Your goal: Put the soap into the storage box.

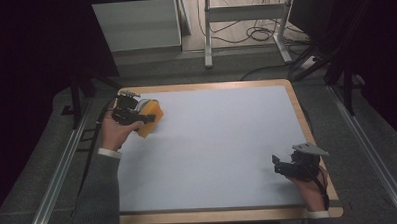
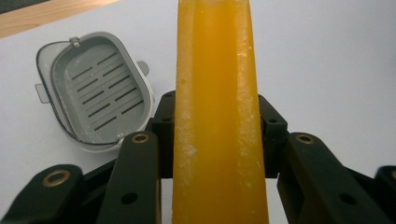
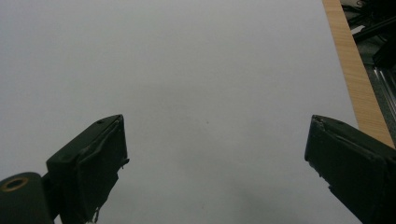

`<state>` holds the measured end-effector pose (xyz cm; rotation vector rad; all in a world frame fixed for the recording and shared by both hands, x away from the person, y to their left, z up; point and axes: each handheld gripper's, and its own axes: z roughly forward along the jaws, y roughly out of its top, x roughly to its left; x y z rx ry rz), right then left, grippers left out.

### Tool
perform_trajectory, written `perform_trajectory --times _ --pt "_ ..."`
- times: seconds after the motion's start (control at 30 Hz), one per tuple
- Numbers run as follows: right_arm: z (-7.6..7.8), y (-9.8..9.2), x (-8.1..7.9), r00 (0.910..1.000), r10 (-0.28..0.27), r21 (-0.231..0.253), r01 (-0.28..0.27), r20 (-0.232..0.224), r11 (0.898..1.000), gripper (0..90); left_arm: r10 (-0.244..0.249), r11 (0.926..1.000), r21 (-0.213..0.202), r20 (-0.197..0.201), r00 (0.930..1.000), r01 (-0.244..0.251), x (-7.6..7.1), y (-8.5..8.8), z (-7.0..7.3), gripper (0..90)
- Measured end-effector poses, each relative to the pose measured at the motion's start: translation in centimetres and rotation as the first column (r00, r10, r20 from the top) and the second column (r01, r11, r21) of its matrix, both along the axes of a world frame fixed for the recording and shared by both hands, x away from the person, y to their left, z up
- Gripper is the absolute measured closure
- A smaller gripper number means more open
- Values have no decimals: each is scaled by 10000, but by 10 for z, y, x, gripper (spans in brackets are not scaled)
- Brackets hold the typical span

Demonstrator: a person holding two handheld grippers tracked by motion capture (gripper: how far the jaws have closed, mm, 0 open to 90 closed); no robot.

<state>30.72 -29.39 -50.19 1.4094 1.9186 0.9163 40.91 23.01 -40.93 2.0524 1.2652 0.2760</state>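
L gripper point(image 1: 136, 114) sits at the far-left corner of the table point(image 1: 217, 141), held in the person's left hand point(image 1: 115, 135), w/ jaws clamped on an orange soap bar point(image 1: 150, 116). In the high view the bar pokes out to the right of the gripper, tilted, over the white table surface near the wooden edge strip. In the left gripper view the soap bar point(image 2: 217, 116) runs straight up the middle of the frame between the two black jaws, pressed on both sides; its surface looks waxy w/ pale whitish flecks along the edges. Beside it, to the left in that view, lies a grey soap dish point(image 2: 95, 93): oval, w/ a slotted drain insert inside a paler outer rim, small tabs on the rim, some white residue in it. Dish rests flat on the white surface, apart from the bar; can't tell from the high view exactly where it sits, since the gripper covers that spot. R gripper point(image 1: 283, 166) is at the near-right part of the table, in the person's right hand point(image 1: 312, 190), well apart from the soap. In the right gripper view its jaws stand wide apart w/ nothing between them, just bare white tabletop and the wooden edge point(image 3: 355, 70) at the right.
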Motion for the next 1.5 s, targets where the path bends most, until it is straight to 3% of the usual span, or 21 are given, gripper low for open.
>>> perform_trajectory --times 0.2,0.3,0.5,0.6,0.7,1.1,1.5 --pt "0 0 0 10000 -24 1 24 -8 10000 56 91 9999 72 -93 9999 -91 7 1 1 611" --pt "1 0 -1 9998 -38 -13 38 216 10000 62 90 9998 171 -266 9996 -86 11 3 1 612" --pt "0 -2 -1 9999 -68 6 67 93 10000 63 371 9993 107 -376 9986 -367 19 11 -1 612" --pt "0 -1 -1 10000 -57 -10 57 68 10000 63 558 9984 16 -308 9980 -557 22 13 -1 611" --pt "-1 0 0 10000 2 -22 -2 21 10000 63 734 9971 221 -221 9971 -729 25 13 1 611" --pt "-1 1 0 10000 -61 -72 62 65 10000 63 879 9953 -381 -425 9952 -895 44 19 0 612" --pt "-2 -3 -1 9999 -133 -13 133 32 9999 63 1470 9880 -358 -750 9863 -1499 70 22 -14 612"
